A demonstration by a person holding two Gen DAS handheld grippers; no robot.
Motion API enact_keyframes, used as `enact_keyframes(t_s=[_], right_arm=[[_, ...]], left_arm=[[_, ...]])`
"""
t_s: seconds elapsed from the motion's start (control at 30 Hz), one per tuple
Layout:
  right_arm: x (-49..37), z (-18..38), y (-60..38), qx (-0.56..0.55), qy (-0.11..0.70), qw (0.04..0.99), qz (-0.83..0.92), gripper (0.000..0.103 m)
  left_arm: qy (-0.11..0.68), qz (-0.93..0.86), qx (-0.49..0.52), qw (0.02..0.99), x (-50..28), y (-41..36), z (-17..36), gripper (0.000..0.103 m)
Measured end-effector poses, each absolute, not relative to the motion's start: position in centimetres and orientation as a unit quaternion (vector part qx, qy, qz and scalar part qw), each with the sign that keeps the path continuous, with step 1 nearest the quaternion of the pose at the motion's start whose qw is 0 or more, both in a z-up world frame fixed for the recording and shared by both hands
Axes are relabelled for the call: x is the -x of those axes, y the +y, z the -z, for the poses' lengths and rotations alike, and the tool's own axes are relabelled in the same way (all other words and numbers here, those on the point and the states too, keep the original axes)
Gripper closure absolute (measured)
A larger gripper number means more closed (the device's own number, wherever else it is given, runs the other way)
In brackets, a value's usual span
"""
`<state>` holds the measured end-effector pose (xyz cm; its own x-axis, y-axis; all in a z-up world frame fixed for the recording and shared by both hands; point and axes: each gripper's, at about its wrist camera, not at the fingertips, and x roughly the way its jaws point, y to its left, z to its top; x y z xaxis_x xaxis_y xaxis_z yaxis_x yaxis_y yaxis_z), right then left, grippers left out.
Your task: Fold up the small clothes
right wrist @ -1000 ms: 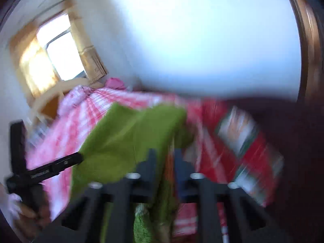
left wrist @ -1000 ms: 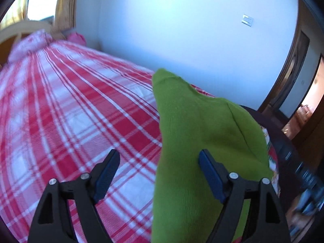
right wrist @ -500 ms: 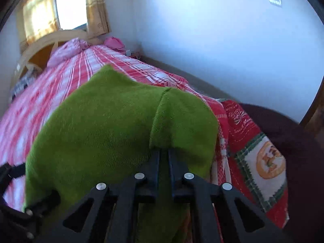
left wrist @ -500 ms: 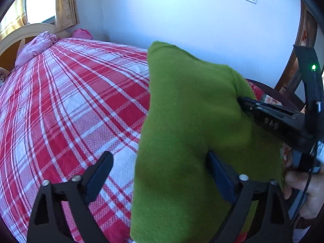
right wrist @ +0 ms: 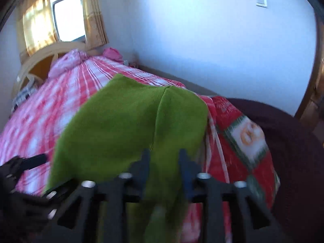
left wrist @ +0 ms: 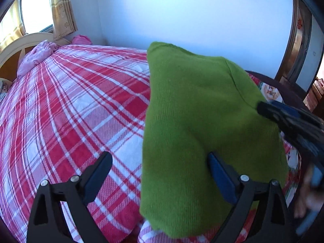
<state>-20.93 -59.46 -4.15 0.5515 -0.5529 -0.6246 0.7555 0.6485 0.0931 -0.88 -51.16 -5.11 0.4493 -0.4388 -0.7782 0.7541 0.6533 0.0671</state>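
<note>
Angling down over the green garment (left wrist: 194,121), left tool (left wrist: 160,174) spread wide, right tool (right wrist: 164,162) opening around it

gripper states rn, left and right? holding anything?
Left gripper: open wide, holding nothing; green knit garment lies partly between its fingers.
Right gripper: jaws opening, garment between them, pads no longer pressing.

Plaid bed (left wrist: 70,111), blue wall (left wrist: 182,10), window (left wrist: 34,14)
</note>
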Motion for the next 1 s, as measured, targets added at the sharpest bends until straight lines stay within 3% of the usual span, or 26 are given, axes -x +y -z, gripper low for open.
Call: enact_keyframes(t_s=[0.03, 0.47, 0.73, 0.87, 1.0], right_arm=[[21.6, 4.1, -58.7, -0.185, 0.281, 0.860, 0.384, 0.044], [29.0, 3.6, -49.8, -0.232, 0.270, 0.836, 0.418, 0.043], [31.7, -0.5, -46.8, -0.248, 0.162, 0.834, 0.465, 0.042], [32.4, -4.0, -44.4, -0.206, 0.102, 0.848, 0.478, 0.029], [32.2, -6.6, -41.5, -0.140, 0.064, 0.859, 0.489, 0.027]], left_arm=[[0.381, 0.362, -0.208, 0.825, 1.1, -51.0, 5.1, 0.005], [0.322, 0.376, -0.227, 0.839, 5.6, -45.7, 2.3, 0.006], [0.247, 0.367, -0.210, 0.872, 8.5, -41.9, -2.2, 0.000], [0.205, 0.375, -0.190, 0.884, 9.9, -40.2, -4.6, 0.000], [0.171, 0.382, -0.167, 0.893, 11.2, -38.6, -6.5, 0.000]])
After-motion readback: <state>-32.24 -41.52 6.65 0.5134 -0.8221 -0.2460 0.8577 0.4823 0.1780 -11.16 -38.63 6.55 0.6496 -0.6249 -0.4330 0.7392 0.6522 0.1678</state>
